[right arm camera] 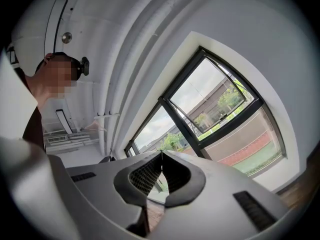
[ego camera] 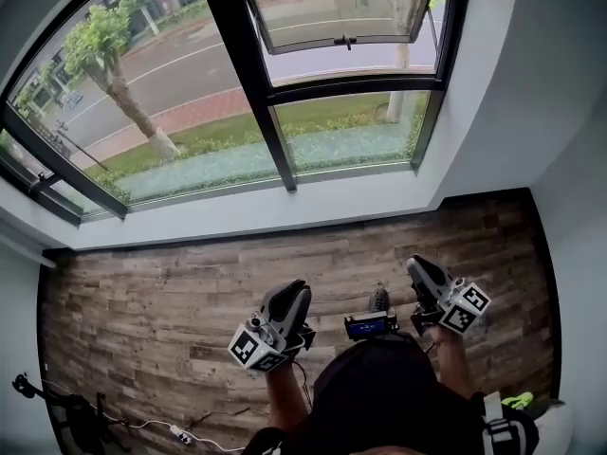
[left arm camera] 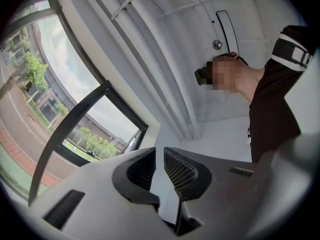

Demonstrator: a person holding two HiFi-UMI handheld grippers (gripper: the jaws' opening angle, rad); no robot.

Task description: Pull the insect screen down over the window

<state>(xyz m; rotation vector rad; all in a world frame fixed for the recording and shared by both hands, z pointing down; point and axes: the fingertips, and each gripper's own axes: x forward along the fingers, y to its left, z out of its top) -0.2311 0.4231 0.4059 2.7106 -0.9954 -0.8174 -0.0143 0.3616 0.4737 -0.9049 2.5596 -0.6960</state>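
Approach step; nothing is grasped yet. Left gripper (ego camera: 292, 292), at 7 o'clock in the head view, has its jaws slightly apart and empty. Right gripper (ego camera: 422, 268), at 5 o'clock, is closed tip-to-tip and empty. Window (ego camera: 351, 131) lies at 12 o'clock; the insect screen is not discernible. The next move likely calls for reaching to the window's top.

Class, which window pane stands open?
The upper right sash: its bottom edge swings outward, while the large left pane and lower right pane sit shut.
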